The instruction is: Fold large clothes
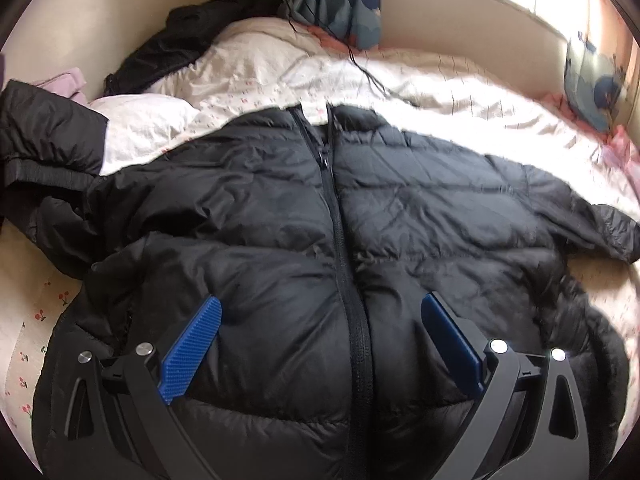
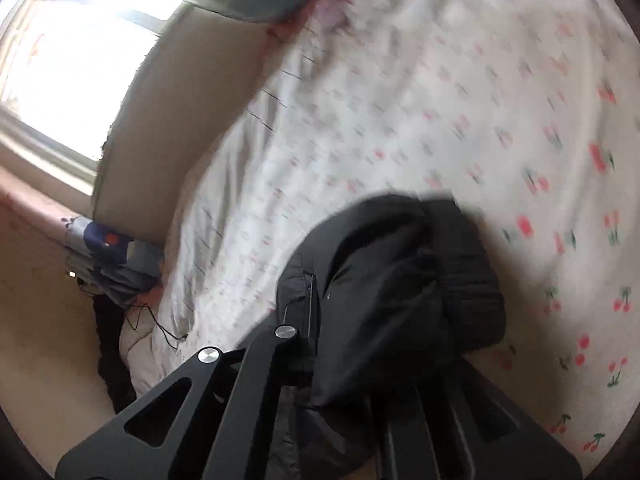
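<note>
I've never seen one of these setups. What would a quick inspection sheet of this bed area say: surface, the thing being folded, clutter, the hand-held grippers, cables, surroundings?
Surface: bed sheet, white with a cherry print, wrinkled.
Job's things: black puffer jacket, spread front up, zipper closed.
Clutter: second dark garment at the left edge; dark clothing at the far end; white pillow.
Grippers: left hand-held gripper open above the jacket's lower front; right hand-held gripper has dark jacket fabric bunched over its fingers, jaws hidden.
Cables: thin black cable trailing across the sheet.
Surroundings: beige wall, bright window, patterned curtain.
</note>
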